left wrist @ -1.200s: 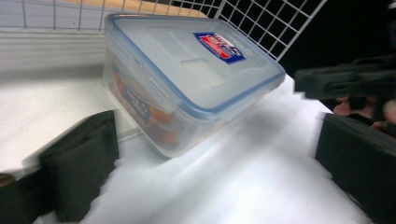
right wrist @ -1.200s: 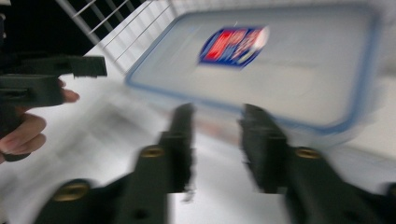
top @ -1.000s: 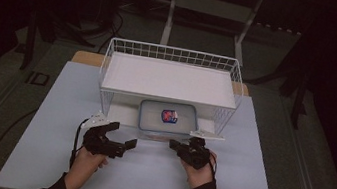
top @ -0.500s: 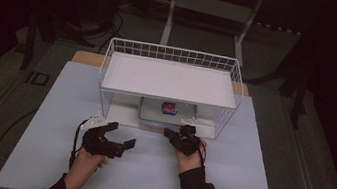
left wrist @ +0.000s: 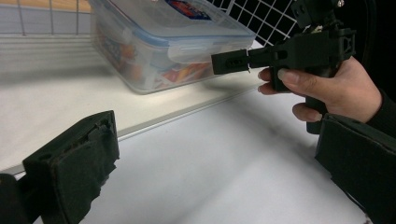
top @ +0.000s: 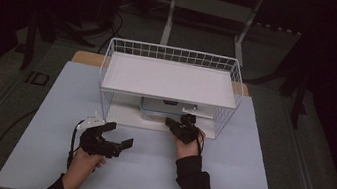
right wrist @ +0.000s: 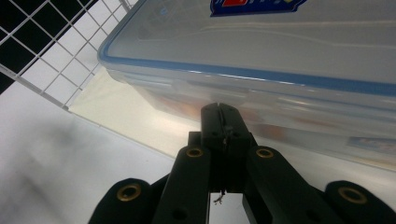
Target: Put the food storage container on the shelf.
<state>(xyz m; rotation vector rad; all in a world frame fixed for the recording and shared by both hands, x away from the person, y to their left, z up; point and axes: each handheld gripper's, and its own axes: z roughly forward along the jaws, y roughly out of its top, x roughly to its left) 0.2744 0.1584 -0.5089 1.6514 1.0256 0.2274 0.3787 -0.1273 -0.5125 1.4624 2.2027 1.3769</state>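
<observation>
Overhead, we see a white wire rack point(top: 170, 87) on the pale bench point(top: 243, 186), its shelf hiding most of the clear lidded container point(top: 164, 111) underneath. The left hand-held gripper point(top: 116, 140) rests on the bench with jaws spread wide. The right hand-held gripper point(top: 172, 124) reaches under the shelf, its tip hard to make out there.

From the left gripper view, the clear plastic container point(left wrist: 168, 39) with a blue-rimmed lid sits on the rack's base, its top cut off; the right hand point(left wrist: 336, 88) holds its gripper's tip at the lid's latch tab.

From the right gripper view, the jaws meet pressed together just before the container's wall point(right wrist: 280, 100); contact we cannot tell.
</observation>
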